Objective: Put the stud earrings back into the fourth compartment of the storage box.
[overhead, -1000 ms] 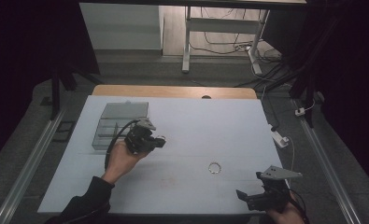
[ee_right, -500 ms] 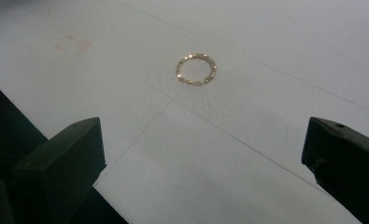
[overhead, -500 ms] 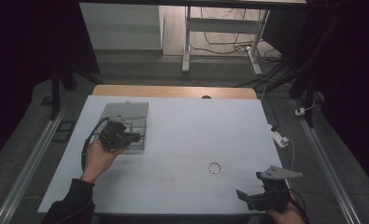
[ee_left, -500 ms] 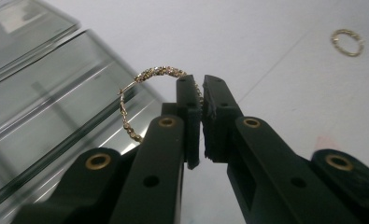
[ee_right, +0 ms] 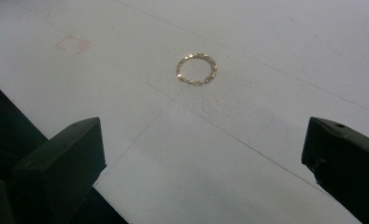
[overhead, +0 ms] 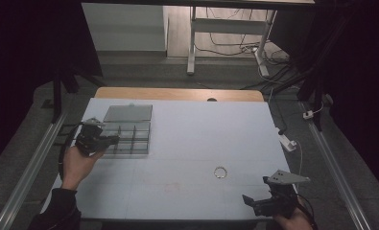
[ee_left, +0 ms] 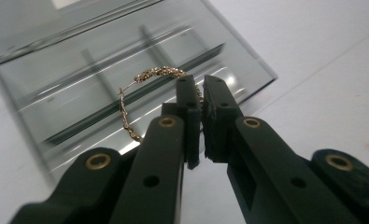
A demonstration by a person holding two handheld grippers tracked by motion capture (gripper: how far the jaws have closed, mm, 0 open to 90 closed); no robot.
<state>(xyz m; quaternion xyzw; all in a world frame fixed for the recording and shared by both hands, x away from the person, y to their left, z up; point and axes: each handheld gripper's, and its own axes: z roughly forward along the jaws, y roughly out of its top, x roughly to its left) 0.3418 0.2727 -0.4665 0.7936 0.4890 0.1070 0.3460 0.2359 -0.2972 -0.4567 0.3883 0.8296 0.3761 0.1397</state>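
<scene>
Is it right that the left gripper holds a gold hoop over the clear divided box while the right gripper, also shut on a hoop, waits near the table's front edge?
Not quite. The right gripper is open and holds nothing: in the right gripper view its fingers stand wide apart, and the second hoop lies loose on the table ahead of them. The rest holds: the left gripper pinches a gold hoop over the clear divided box.

White counter [overhead: 187, 143] with a wooden far edge and a faint reddish smudge [ee_right: 72, 45]. Smoky grey translucent compartment box [overhead: 129, 132]. Gold beaded hoops [ee_left: 149, 77] [ee_right: 196, 69]; black tongs [ee_left: 202, 116].

Lab-like recording rig: railed table [overhead: 187, 143], dark curtains, floor cables [overhead: 235, 48]
</scene>
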